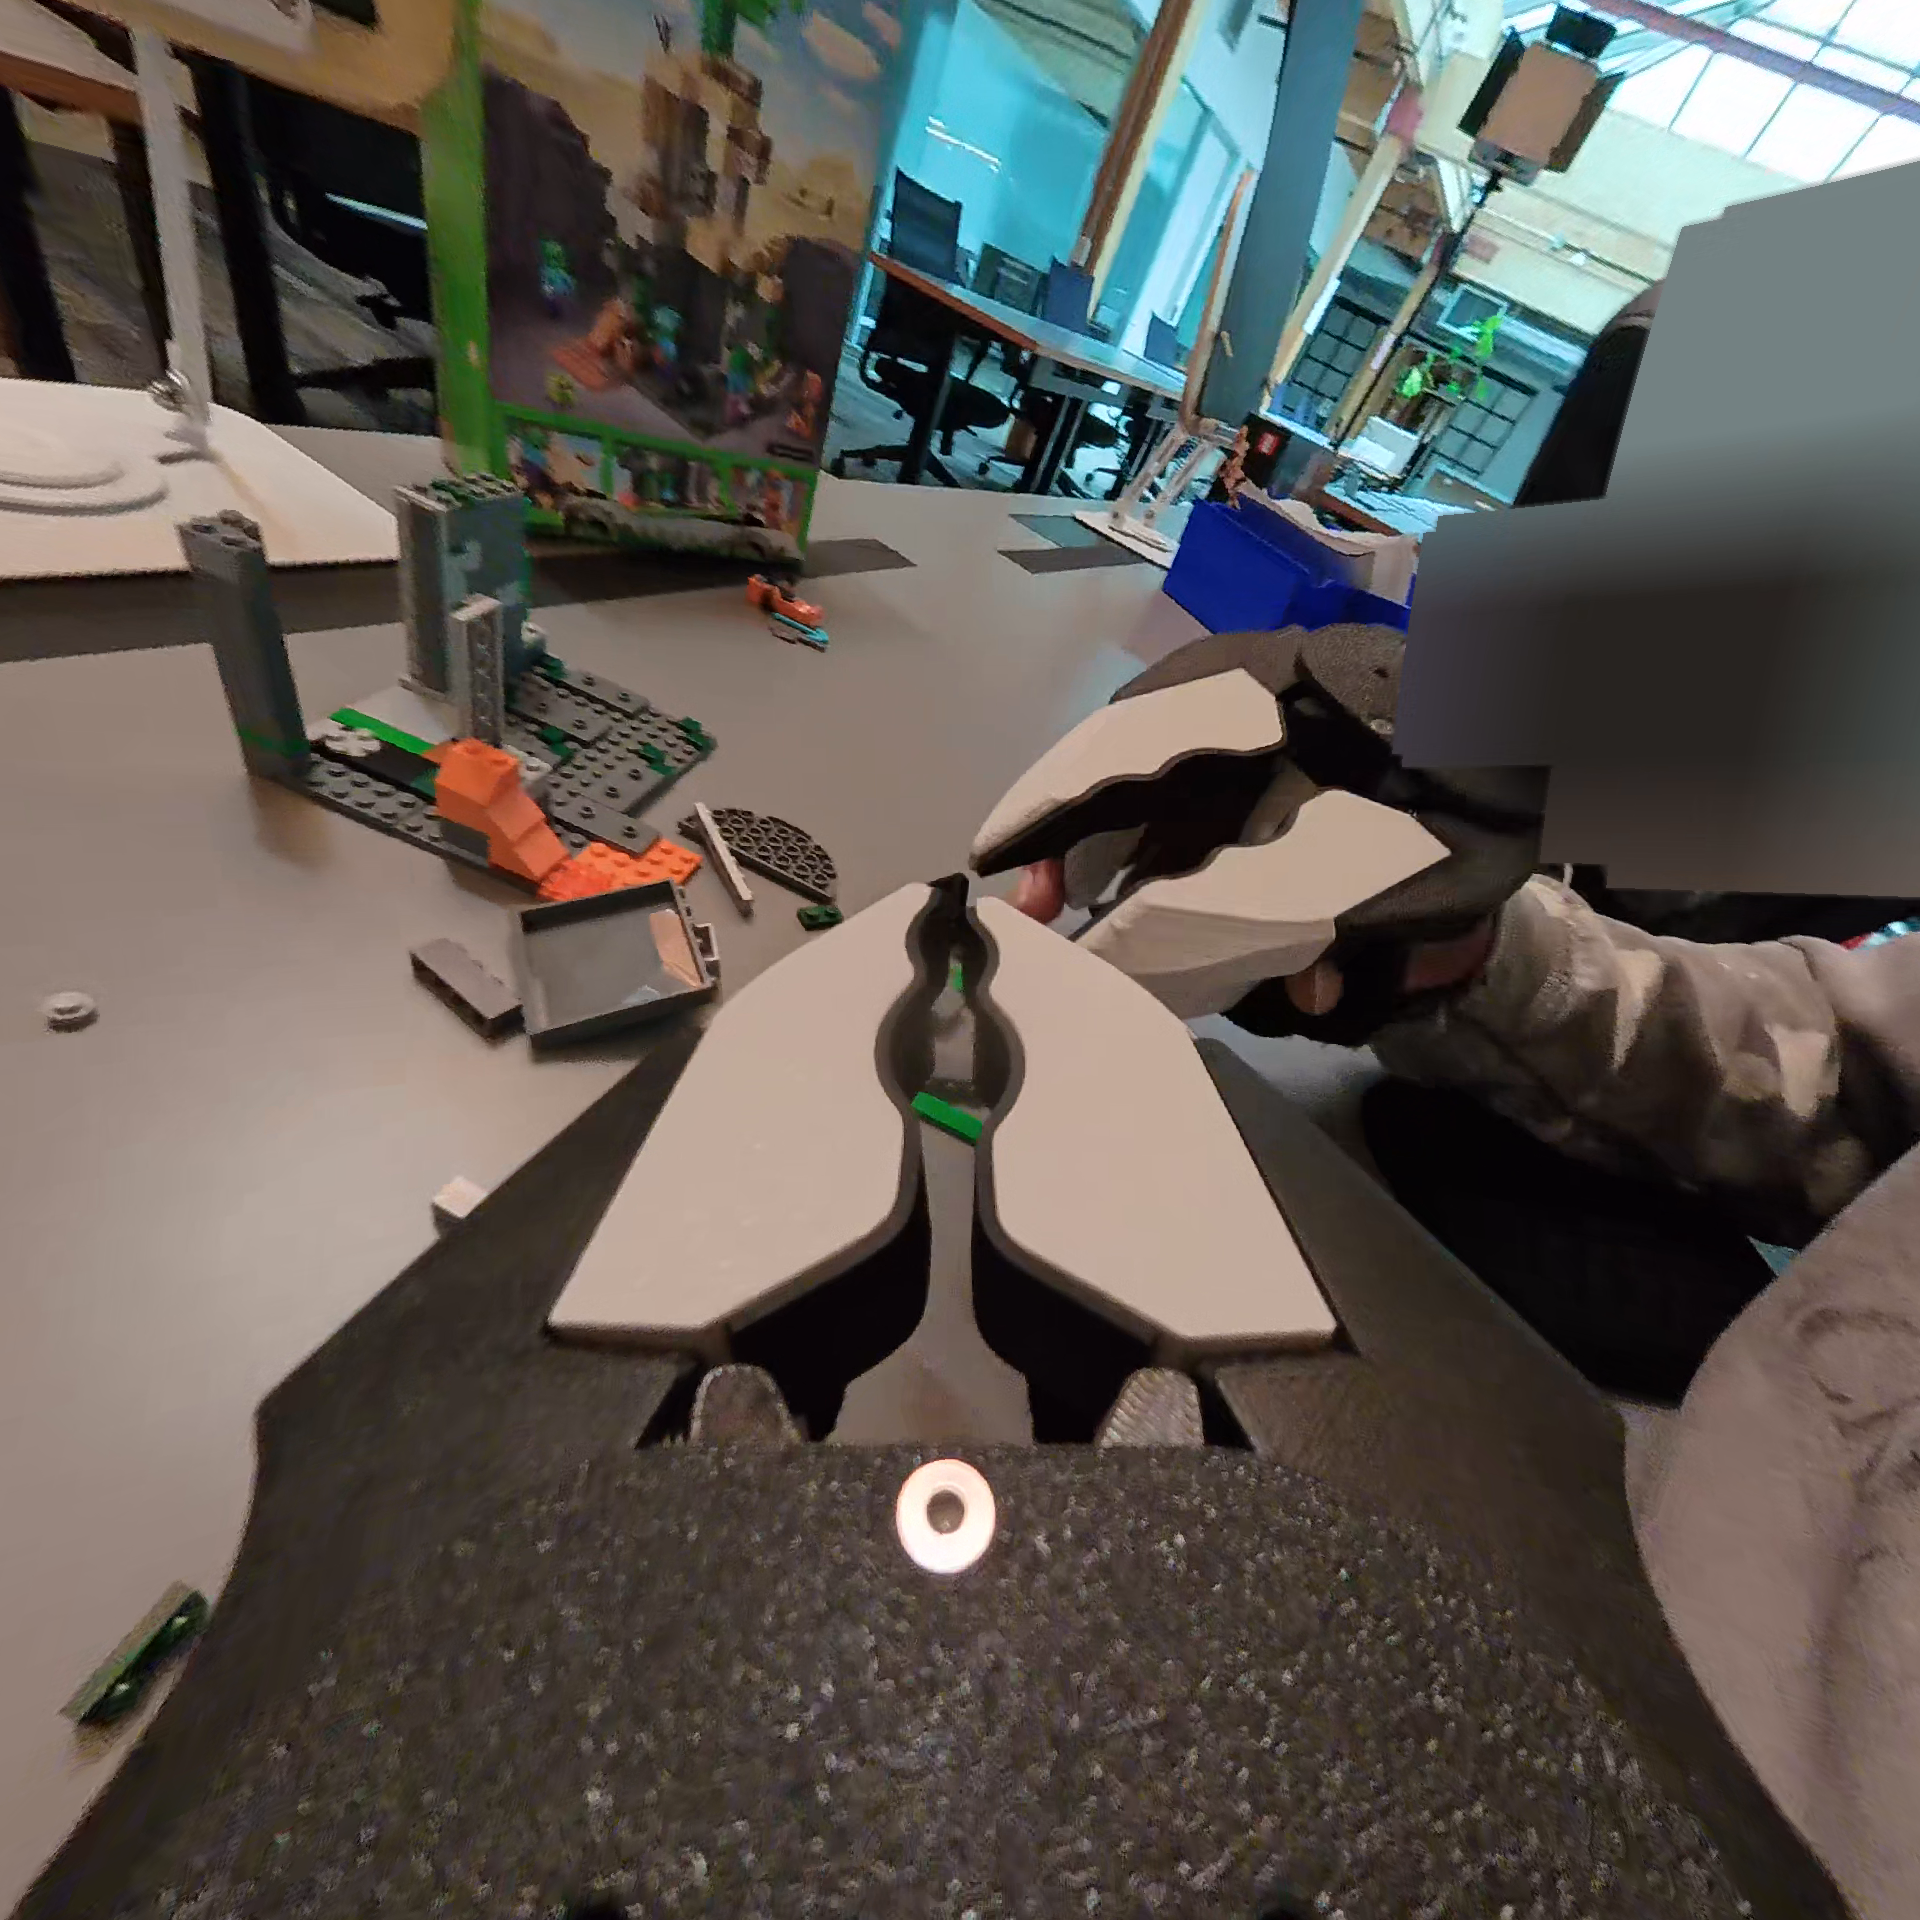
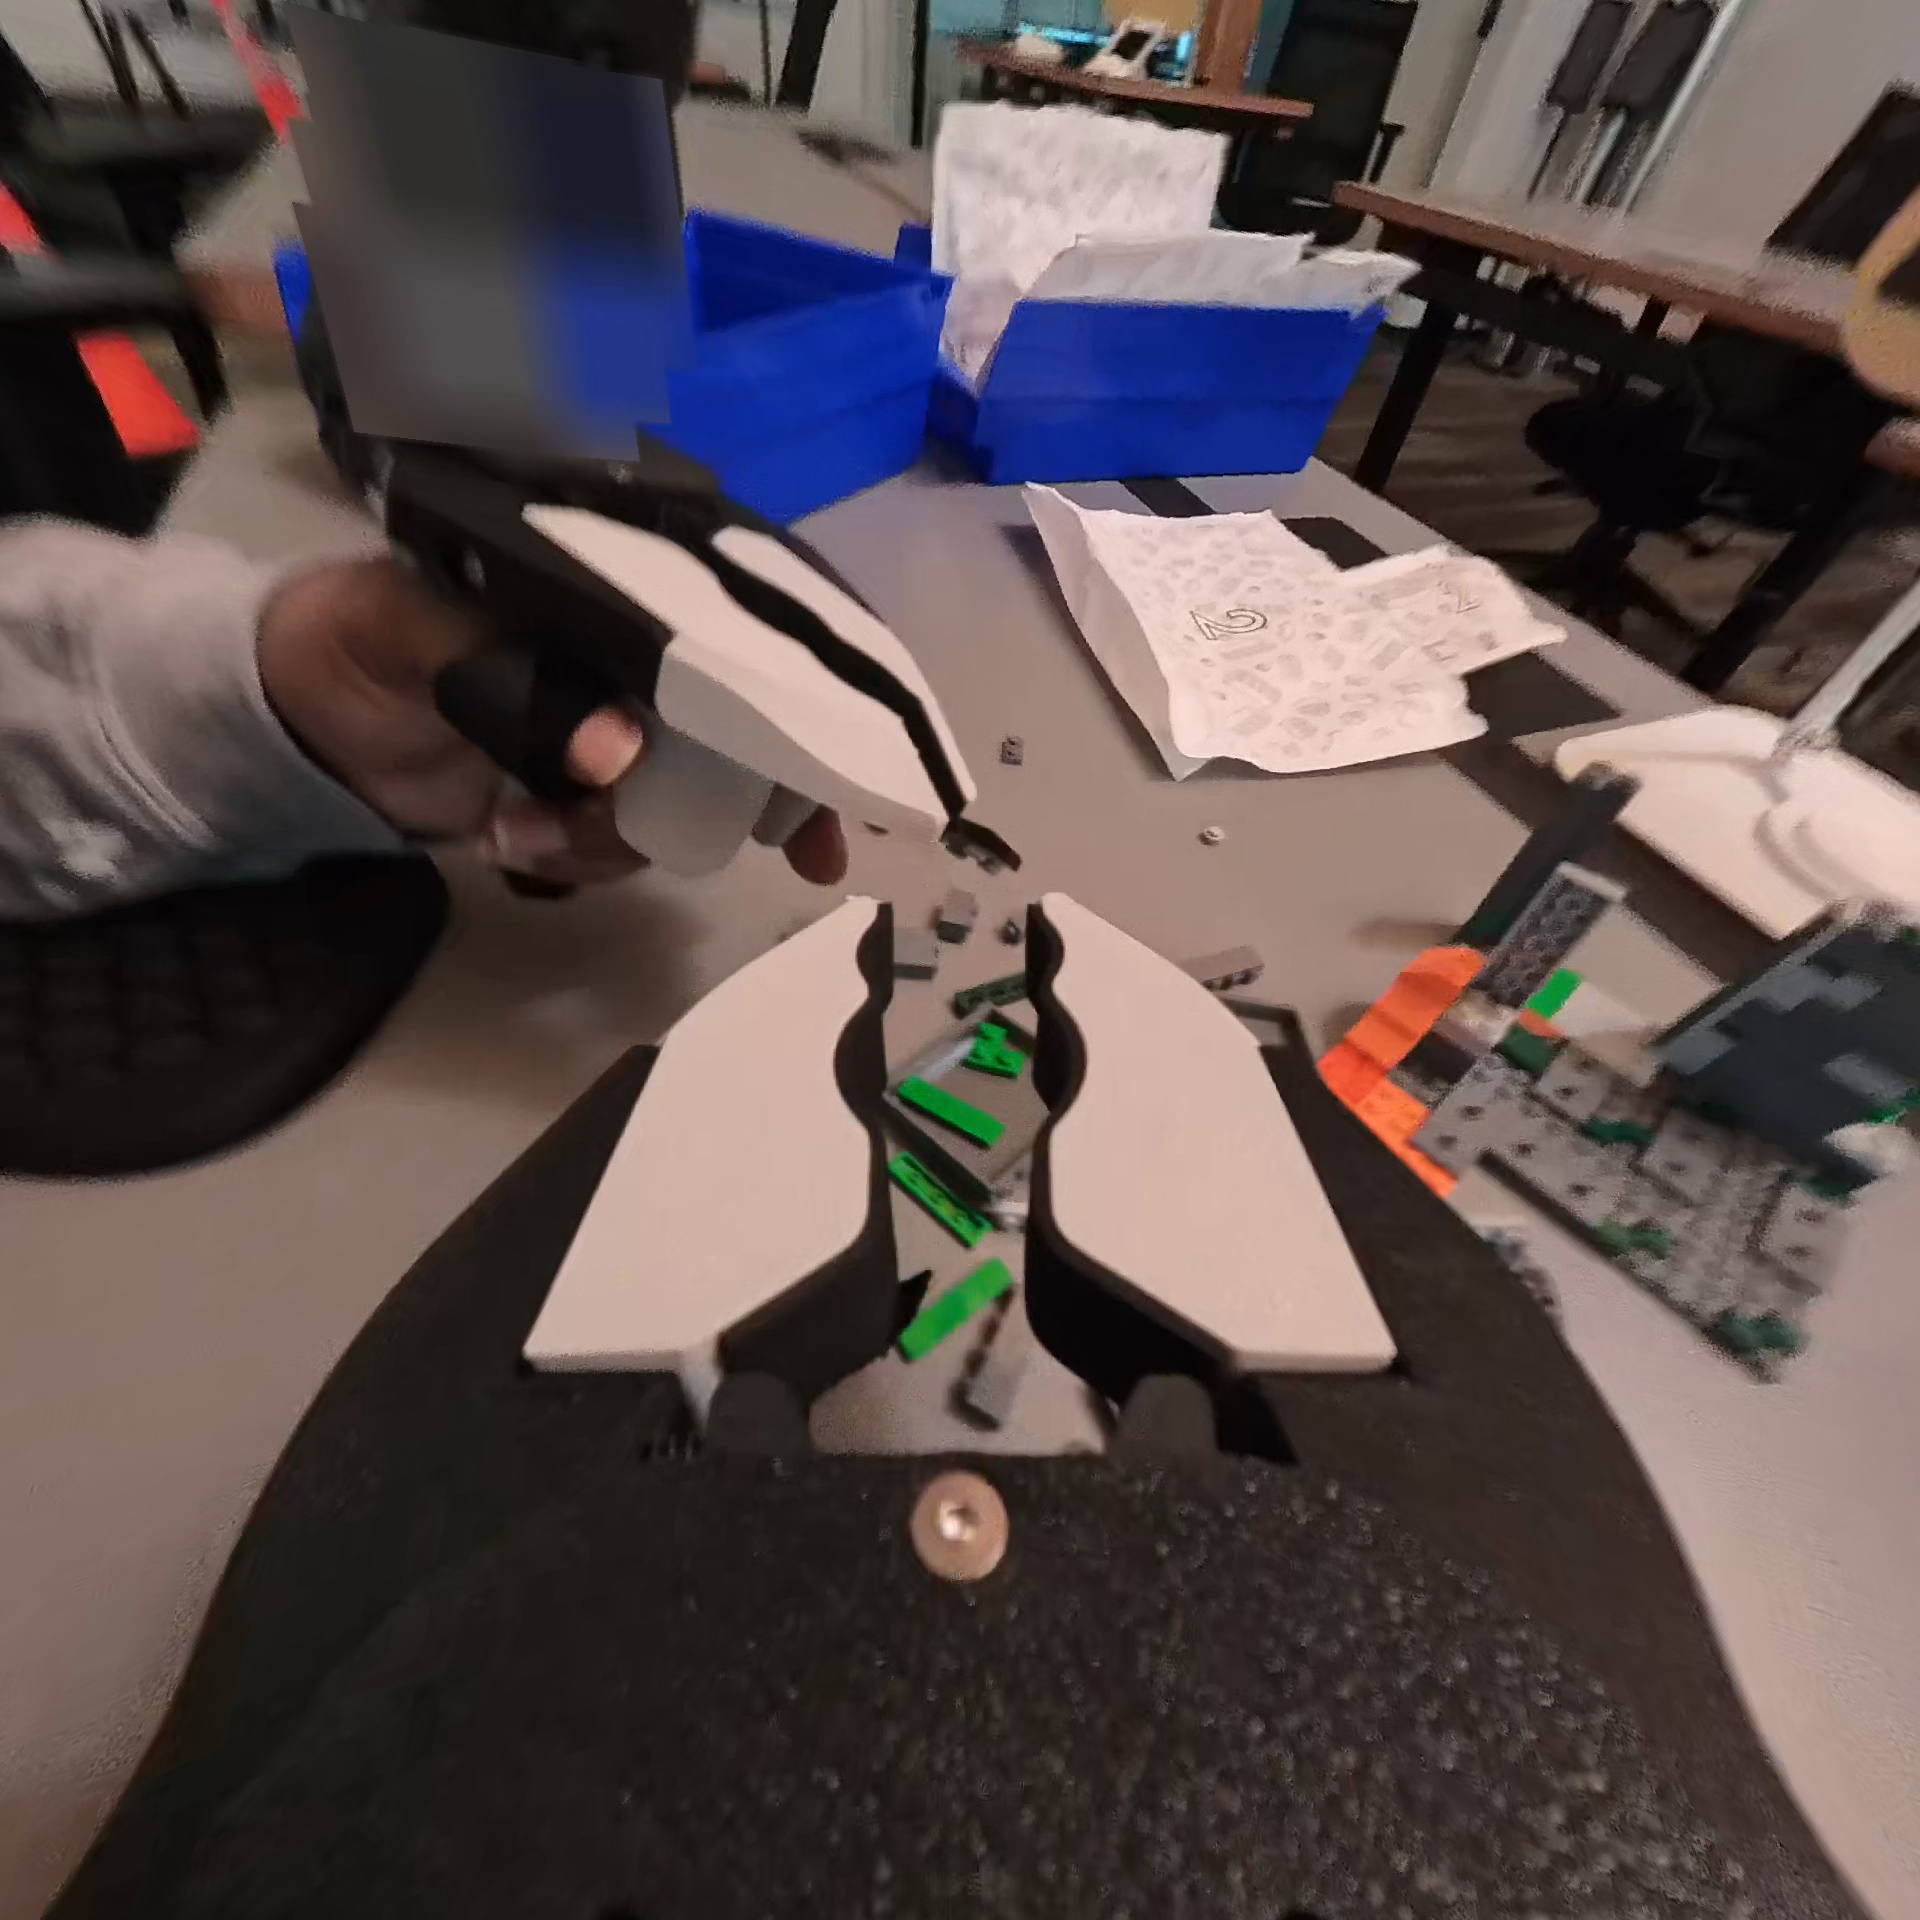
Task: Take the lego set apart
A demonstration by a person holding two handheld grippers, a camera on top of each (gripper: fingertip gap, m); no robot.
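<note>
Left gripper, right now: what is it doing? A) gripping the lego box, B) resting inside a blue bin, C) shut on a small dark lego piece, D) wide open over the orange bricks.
C: the left gripper has its tips pinched on a small dark piece, held above the table, clear of the right gripper.

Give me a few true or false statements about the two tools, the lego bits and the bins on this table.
1. The left tool is shut on a small dark lego piece. True.
2. The right tool grips a green plate. False: it is open and holds nothing.
3. The bins behind are red. False: they are blue.
4. The lego box stands upright behind the partly dismantled lego build. True.
5. Loose green plates lie on the table. True.
</note>
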